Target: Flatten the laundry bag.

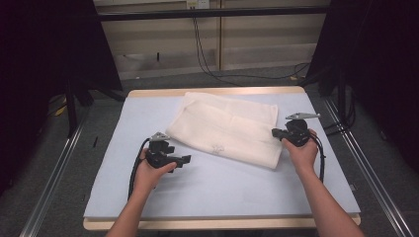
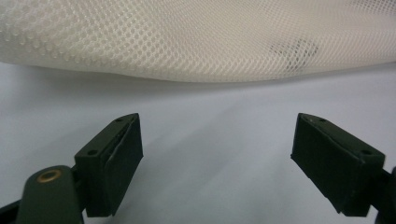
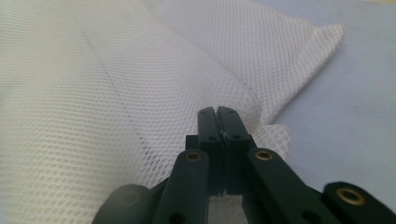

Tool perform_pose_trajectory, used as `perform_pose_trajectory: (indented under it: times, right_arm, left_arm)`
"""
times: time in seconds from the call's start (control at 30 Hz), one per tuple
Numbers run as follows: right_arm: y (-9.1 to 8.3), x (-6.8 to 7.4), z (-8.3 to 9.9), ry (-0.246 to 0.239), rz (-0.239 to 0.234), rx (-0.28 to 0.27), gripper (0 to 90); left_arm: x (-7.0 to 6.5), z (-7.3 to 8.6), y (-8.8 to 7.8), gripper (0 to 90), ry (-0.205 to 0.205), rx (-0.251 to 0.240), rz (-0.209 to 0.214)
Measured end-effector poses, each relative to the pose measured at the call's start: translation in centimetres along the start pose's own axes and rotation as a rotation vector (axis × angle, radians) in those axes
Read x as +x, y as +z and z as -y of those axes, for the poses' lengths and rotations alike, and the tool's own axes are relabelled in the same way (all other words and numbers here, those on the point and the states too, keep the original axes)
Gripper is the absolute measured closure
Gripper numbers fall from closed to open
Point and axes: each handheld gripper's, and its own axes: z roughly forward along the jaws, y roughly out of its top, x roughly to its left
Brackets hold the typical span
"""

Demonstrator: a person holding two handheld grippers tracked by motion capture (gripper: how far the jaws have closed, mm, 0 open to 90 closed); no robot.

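Observation:
A folded cream mesh cloth [image 1: 227,128] lies on the pale blue mat [image 1: 222,187], reaching from the far middle toward the right. My right gripper [image 1: 274,132] is at the cloth's right edge. In the right gripper view its jaws [image 3: 217,112] are pressed together with the edge of the mesh cloth [image 3: 93,93] pinched between them. My left gripper [image 1: 187,159] sits low over bare mat just in front of the cloth's near edge, pointing right. In the left gripper view it [image 2: 217,140] stands open, nothing between its pads, with the cloth [image 2: 187,37] a little ahead.
A small dark mark [image 1: 216,148] shows on the cloth near its front edge, also in the left gripper view [image 2: 294,49]. The mat covers a wooden table [image 1: 217,91]. Dark stands and cables flank the table on the floor.

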Motion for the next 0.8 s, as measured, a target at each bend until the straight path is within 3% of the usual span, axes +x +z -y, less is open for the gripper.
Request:
perform_pose_trajectory:
  times: [0.13,0.23,0.33,0.5,0.53,0.8]
  right_arm:
    - [-0.8,0.8,-0.2,-0.019,-0.071,-0.033,89.7]
    - [-1.4,1.8,-0.4,-0.051,-0.11,-0.049,90.0]
    - [-1.7,2.4,-0.4,-0.055,-0.136,-0.06,90.0]
    - [-2.2,4.3,0.2,-0.091,-0.215,-0.077,90.0]
    - [-2.4,5.1,0.5,-0.116,-0.238,-0.063,90.0]
    - [-2.9,6.6,2.1,-0.146,-0.272,-0.05,90.0]
  left_arm:
    - [0.0,0.0,0.1,16.2,0.002,0.002,-0.003]
    - [-0.1,0.0,0.1,16.4,0.002,0.003,-0.008]
    - [-0.2,-0.1,0.1,16.6,0.003,0.001,-0.002]
    - [-0.3,-0.1,0.1,16.7,0.005,-0.001,-0.009]
    - [-0.4,-0.1,0.2,16.6,0.003,0.0,-0.01]
    - [-0.9,-0.3,0.3,16.7,0.011,-0.009,-0.005]
